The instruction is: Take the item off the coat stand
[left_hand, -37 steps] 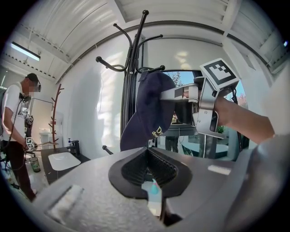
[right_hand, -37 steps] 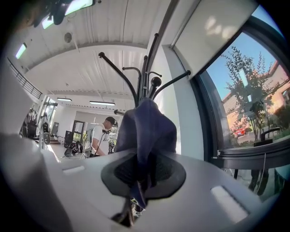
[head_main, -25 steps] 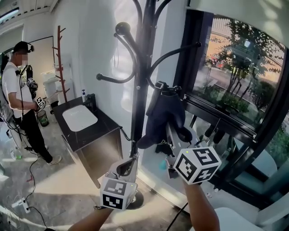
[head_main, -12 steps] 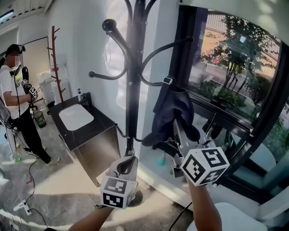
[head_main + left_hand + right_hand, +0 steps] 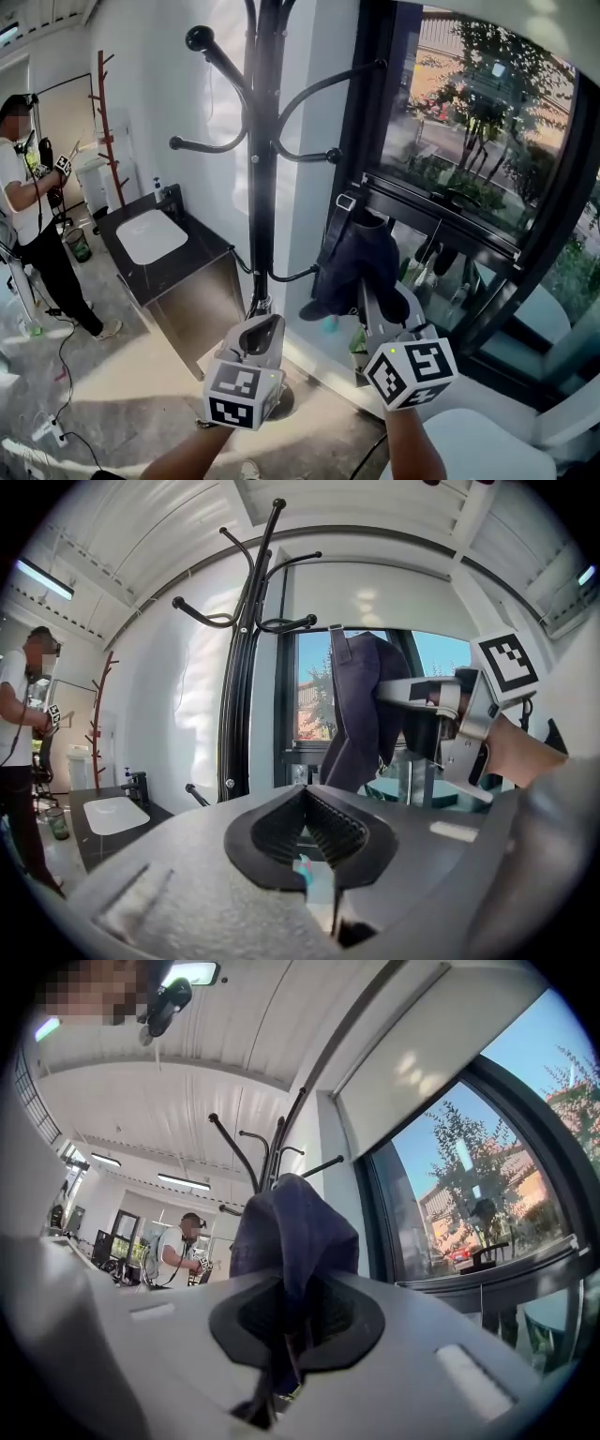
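Right jaws: right gripper (image 5: 291,1321) nearly closed, pinching a fold of the dark navy soft cloth cap (image 5: 354,267). Cloth bunches btwn the pads and drapes up over them.
Left jaws: left gripper (image 5: 305,829) closed tip to tip, nothing in it. It sits low, beside the stand's post.
Item position: cap hangs above and just ahead of the right jaws, its strap with a pale buckle (image 5: 345,201) uppermost. From the head view it looks clear of the tall black metal coat stand (image 5: 265,141), below and right of the nearest knobbed hook (image 5: 331,157). I judge it's off.
Handling: light, floppy, no stiffness exc. maybe the brim. Will likely swing and sag w/ any quick move. Not fragile. A thin fold could slip, so I'd want a firm pinch. Better hold = thick seam or brim, not the loose strap.
Edges: strap loop is the snag risk, since hook tips sit up-left of the right jaws. Black window frame (image 5: 364,103) is close behind the cap, beyond the jaws.
Open room: free space is toward me and down-right of the right jaws, so I'd pull back that way. Left of the left jaws is a black-topped cabinet with a white basin (image 5: 159,246), well apart. Person in a white shirt (image 5: 21,202) is far left, no conflict.
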Tool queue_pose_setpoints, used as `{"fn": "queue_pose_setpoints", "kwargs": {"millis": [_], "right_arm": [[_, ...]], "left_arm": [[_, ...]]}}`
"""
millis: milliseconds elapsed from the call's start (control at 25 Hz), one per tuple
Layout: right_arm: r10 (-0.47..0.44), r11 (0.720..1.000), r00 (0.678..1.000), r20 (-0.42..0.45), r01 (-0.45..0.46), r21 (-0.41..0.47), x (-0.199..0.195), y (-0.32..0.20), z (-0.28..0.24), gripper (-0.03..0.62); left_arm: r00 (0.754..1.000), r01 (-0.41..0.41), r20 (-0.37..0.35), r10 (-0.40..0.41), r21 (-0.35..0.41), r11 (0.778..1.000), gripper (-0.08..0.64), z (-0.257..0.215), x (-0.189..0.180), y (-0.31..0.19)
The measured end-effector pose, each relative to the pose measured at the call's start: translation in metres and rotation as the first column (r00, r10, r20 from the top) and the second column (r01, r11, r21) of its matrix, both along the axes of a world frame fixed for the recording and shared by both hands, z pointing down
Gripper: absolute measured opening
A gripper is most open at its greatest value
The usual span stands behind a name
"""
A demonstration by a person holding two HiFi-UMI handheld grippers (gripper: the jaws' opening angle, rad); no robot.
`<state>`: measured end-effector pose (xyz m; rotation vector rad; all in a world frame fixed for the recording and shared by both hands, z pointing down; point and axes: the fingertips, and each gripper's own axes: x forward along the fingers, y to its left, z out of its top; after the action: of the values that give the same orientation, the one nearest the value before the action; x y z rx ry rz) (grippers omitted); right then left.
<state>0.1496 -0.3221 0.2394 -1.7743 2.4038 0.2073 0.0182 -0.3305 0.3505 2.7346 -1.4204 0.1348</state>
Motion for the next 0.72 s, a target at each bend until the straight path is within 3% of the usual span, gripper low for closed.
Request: {"fn": "queue_pose_setpoints", "kwargs": {"millis": [720], "right_arm": [[0.061,0.991,0.998,0.011,-0.059,-0.118,-0.004,0.026,0.088,0.015]], "left_arm": [[1.0,0.022,0.001,-0.022,0.038,0.999,0.002,-0.006,0.013,0.019]]}}
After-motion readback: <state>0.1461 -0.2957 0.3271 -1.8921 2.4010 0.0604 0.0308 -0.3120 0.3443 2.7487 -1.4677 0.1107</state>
